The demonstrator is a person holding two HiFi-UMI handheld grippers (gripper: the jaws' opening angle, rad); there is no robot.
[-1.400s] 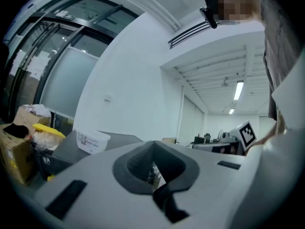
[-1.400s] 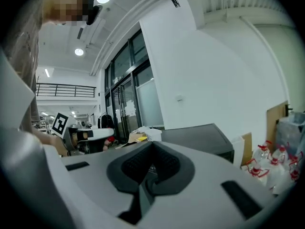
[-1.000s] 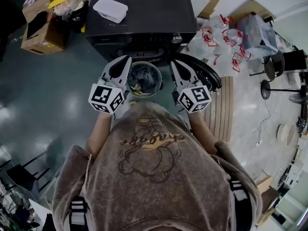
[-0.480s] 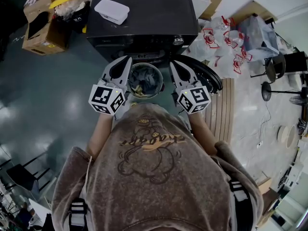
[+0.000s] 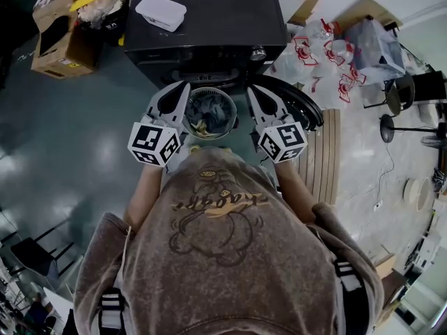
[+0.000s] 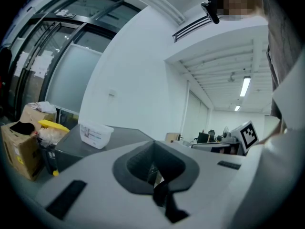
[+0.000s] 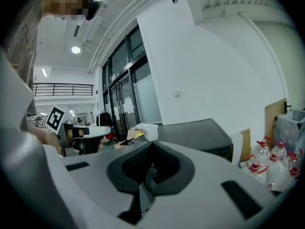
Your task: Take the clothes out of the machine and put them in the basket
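The black washing machine (image 5: 202,19) stands ahead of me, its round door (image 5: 297,103) swung open to the right. In front of it, between my two grippers, sits a round light-rimmed basket (image 5: 227,102) holding grey and yellowish clothes (image 5: 206,114). My left gripper (image 5: 183,88) is at the basket's left rim and my right gripper (image 5: 251,93) at its right rim. Both point toward the machine's front. In the left gripper view the left gripper (image 6: 152,152) has its jaws together with nothing between them. The right gripper (image 7: 151,163) looks the same in its own view.
A white plastic box (image 5: 160,12) lies on the machine's top. Cardboard boxes (image 5: 59,44) stand at the left on the dark green floor. Clear bottles with red handles (image 5: 328,61) and a slatted wooden board (image 5: 323,159) lie at the right.
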